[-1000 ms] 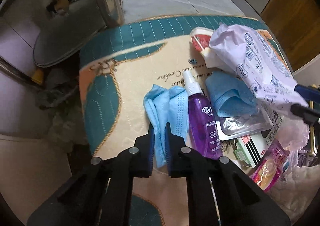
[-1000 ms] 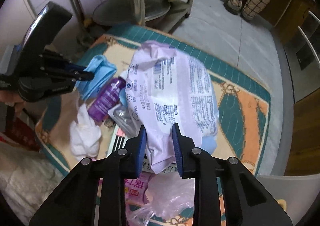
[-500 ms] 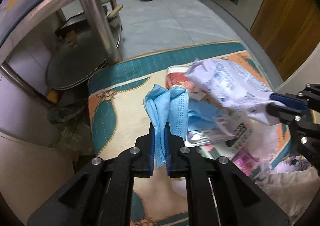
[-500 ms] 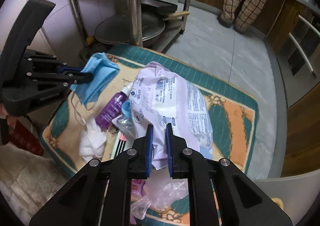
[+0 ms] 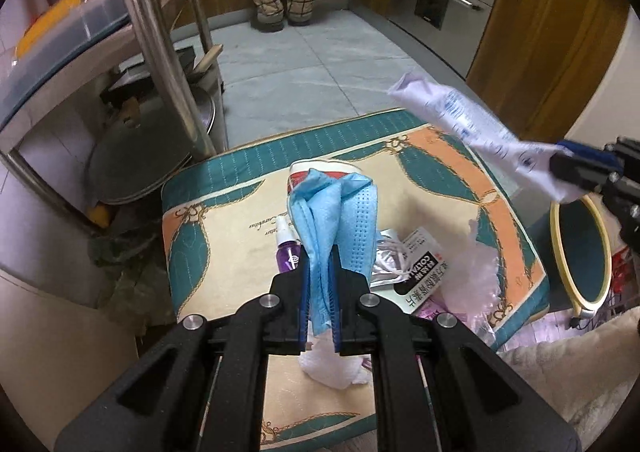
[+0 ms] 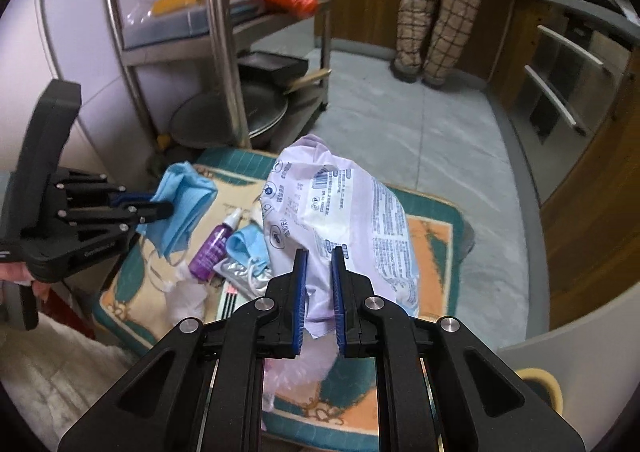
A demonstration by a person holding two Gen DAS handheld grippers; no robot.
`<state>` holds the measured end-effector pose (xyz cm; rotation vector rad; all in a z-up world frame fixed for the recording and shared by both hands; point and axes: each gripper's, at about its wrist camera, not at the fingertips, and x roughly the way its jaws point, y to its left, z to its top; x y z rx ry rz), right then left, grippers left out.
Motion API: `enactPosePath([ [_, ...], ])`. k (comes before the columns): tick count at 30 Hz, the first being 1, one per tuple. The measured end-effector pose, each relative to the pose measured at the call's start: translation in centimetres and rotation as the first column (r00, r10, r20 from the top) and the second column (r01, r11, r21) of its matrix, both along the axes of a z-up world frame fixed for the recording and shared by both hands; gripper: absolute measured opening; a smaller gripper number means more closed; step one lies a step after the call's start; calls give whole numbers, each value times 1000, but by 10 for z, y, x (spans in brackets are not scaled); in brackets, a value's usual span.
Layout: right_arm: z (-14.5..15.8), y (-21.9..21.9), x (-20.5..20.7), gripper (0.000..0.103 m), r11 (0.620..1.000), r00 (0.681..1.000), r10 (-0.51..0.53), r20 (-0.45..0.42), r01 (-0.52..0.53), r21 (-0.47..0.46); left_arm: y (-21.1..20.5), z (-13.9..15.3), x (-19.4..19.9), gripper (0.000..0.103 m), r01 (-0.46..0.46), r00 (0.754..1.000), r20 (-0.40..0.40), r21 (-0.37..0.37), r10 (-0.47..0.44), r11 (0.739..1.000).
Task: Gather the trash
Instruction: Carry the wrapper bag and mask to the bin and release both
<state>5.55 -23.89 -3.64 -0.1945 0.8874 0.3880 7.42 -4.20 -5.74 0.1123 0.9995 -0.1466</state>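
Observation:
My left gripper point(image 5: 320, 252) is shut on a crumpled blue face mask point(image 5: 336, 211), lifted above the patterned cushion point(image 5: 224, 228). In the right wrist view the same left gripper point(image 6: 170, 207) holds that blue mask point(image 6: 184, 203) at the left. My right gripper point(image 6: 319, 254) is shut on a pale purple plastic wrapper point(image 6: 344, 211), also raised; the wrapper point(image 5: 472, 123) and right gripper point(image 5: 560, 167) show at the right of the left wrist view. On the cushion lie a purple spray bottle point(image 6: 212, 246), a second blue mask point(image 6: 248, 248), a foil packet point(image 6: 236, 272) and white tissue point(image 5: 332, 368).
A steel rack point(image 6: 218, 51) with pans and red bags stands beyond the cushion. A person in checked trousers point(image 6: 436, 11) stands at wooden cabinets point(image 5: 560, 31). A round hoop point(image 5: 580, 252) sits right of the cushion, and a thin pink plastic bag point(image 5: 472, 276) lies on it.
Both grippers rose and pulled back with their loads. The right gripper's jaws closed tighter on the wrapper. The blue mask came up off the cushion, uncovering the bottle and other litter.

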Motion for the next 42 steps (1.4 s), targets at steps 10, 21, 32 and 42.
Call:
enactPosePath([
  [10,42,-44,-37,13,995,985,-77,151,86,-53,-36,12,-9,8,87,995,41,50,-89,995],
  [21,43,-136,-77,13,982,974,-174,144,184,-54,-129,20,-10,8,240,970,35,18,-241,971],
  [32,-6,-224,-120,13,948,947,-319,29,320,1,-265,11,-13,8,474,881,-19,28,-473,880],
  [42,-42,-275,-147,13,907,907,-415,-75,419,43,-365,-21,-20,8,616,783,-111,9,-612,787],
])
